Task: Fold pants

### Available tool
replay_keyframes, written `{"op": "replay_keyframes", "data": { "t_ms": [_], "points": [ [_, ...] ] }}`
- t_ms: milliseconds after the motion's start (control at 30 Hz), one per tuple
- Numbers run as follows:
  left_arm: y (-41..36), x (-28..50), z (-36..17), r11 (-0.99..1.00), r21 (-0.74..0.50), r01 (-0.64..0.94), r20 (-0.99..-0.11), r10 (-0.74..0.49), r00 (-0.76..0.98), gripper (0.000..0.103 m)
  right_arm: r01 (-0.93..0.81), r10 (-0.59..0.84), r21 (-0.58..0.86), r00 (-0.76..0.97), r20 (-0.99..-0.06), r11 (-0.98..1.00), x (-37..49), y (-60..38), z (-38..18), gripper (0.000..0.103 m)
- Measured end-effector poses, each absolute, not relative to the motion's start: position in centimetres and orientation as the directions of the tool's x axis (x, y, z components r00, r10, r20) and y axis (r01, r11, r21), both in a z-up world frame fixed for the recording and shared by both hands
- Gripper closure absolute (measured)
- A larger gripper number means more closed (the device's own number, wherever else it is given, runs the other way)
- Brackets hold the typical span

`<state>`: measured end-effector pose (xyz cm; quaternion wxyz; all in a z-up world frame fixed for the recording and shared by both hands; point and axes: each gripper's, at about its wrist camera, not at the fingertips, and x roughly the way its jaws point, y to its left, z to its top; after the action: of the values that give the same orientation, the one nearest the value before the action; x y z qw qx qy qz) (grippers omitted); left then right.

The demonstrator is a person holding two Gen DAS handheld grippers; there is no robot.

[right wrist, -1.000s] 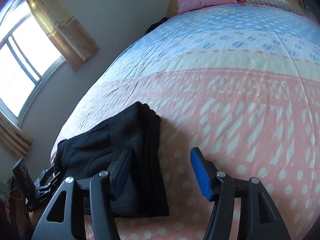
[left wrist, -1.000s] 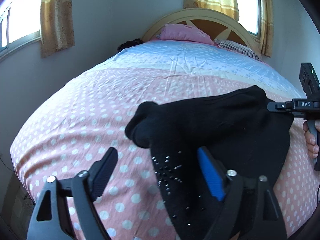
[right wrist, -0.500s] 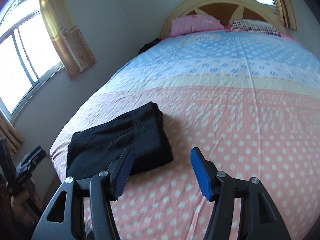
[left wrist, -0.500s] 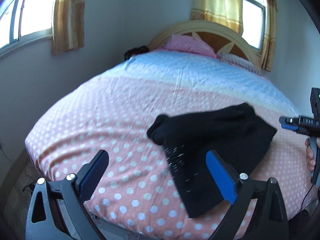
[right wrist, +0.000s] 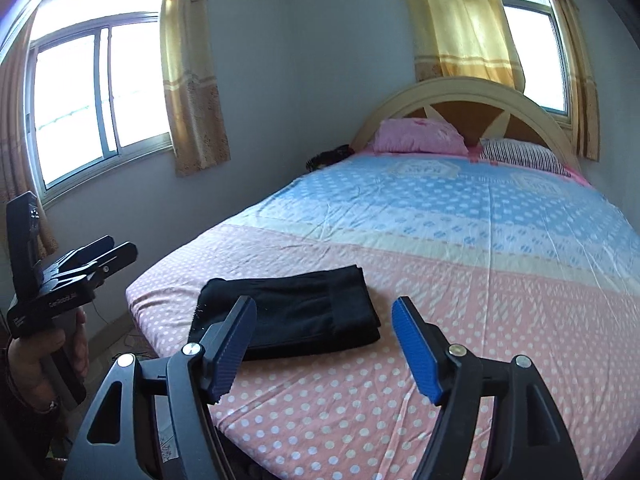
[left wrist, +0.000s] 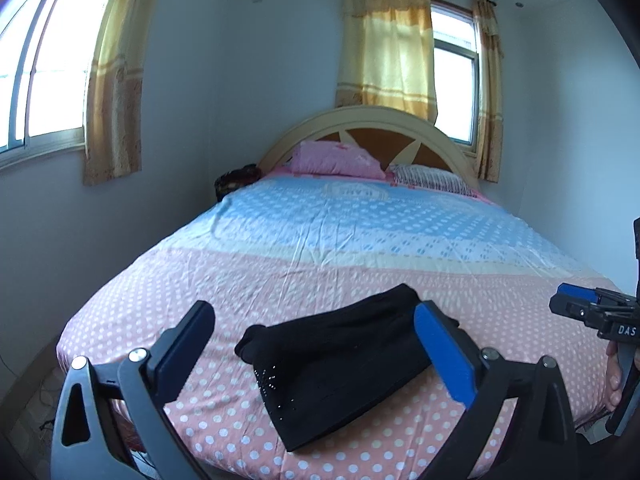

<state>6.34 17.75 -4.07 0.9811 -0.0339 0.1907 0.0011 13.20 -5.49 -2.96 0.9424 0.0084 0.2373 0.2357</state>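
Both grippers have backed up and away from the bed (left wrist: 304, 256) since a second ago, so way more of the room shows now: windows, yellow curtains (left wrist: 384, 52), the arched headboard (left wrist: 376, 128). Back then the left gripper (left wrist: 316, 340) was right down over the pants (left wrist: 340, 364) and the right gripper (right wrist: 324, 344) was close in at their folded edge; now both hang in the air short of the bed's near end. Left one's jaws have just been opening and stand wide, nothing between the pads, though from its own camera the pants sit behind the gap. Right one's jaws have just been opening too, moderately wide, also empty. In the left view the right gripper (left wrist: 576, 308) pokes in at the right edge with a hand (left wrist: 614, 376) on its handle; in the right view the left gripper (right wrist: 108, 252) is off to the left, also hand-held (right wrist: 48, 356). Pants are black, folded into a flat bundle on the pink polka-dot part of the sheet near the foot of the bed, a patch of tiny studs facing up on the near flap. Nobody's touching them. No containers as such; a pink pillow (left wrist: 336, 160) and a striped pillow (left wrist: 432, 178) lie at the head.
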Motion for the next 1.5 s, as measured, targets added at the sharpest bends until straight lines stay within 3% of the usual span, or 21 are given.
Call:
{"op": "replay_keyframes", "data": {
  "t_ms": [333,1167,1500],
  "points": [
    [17.6,5.2,-2.8,0.998,-0.067,-0.021,-0.332,-0.002,0.943,0.000,-0.451,0.450,0.109,0.778,-0.438,0.886,11.9,-4.9,-2.7,0.032],
    [17.1,4.8,-2.8,0.998,-0.054,-0.041,-0.339,0.020,0.941,0.000,-0.457,0.457,0.114,0.772,-0.442,0.882,11.4,-4.3,-3.2,0.031],
    [16.8,5.0,-2.7,0.998,-0.027,-0.057,-0.346,0.045,0.937,0.000,-0.443,0.451,0.118,0.801,-0.392,0.889,10.7,-4.9,-2.4,0.031]
  ]
}}
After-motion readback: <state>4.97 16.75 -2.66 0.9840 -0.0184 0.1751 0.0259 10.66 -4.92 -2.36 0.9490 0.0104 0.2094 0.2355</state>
